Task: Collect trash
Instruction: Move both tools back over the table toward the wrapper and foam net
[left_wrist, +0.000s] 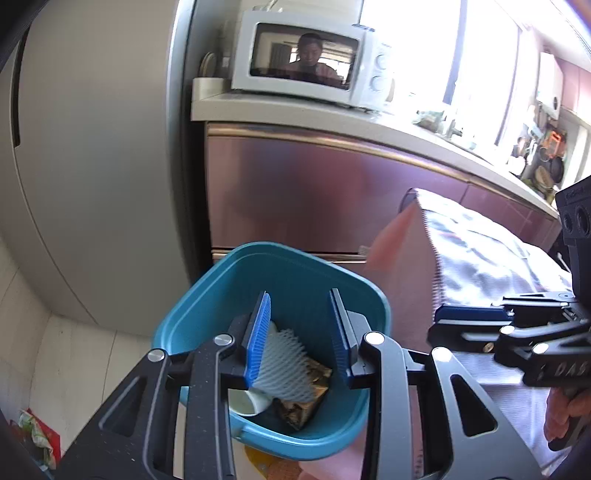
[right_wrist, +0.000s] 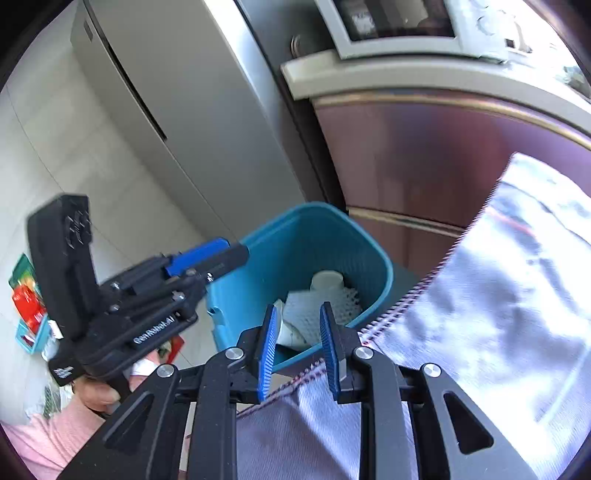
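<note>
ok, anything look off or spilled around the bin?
Nothing spilled by the teal bin; the foam net, paper cup and brown wrapper all sit inside it. Only oddity: colourful packaging lying on the floor, away from the bin.

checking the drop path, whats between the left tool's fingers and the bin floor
In the left wrist view the left tool hangs open over the teal bin; below lie only white foam netting, a paper cup and a brown wrapper.

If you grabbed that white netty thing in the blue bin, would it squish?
Probably. The foam net looks soft and holey, so a claw would likely squash it. It seems very light, resting atop the trash in the blue bin.
</note>
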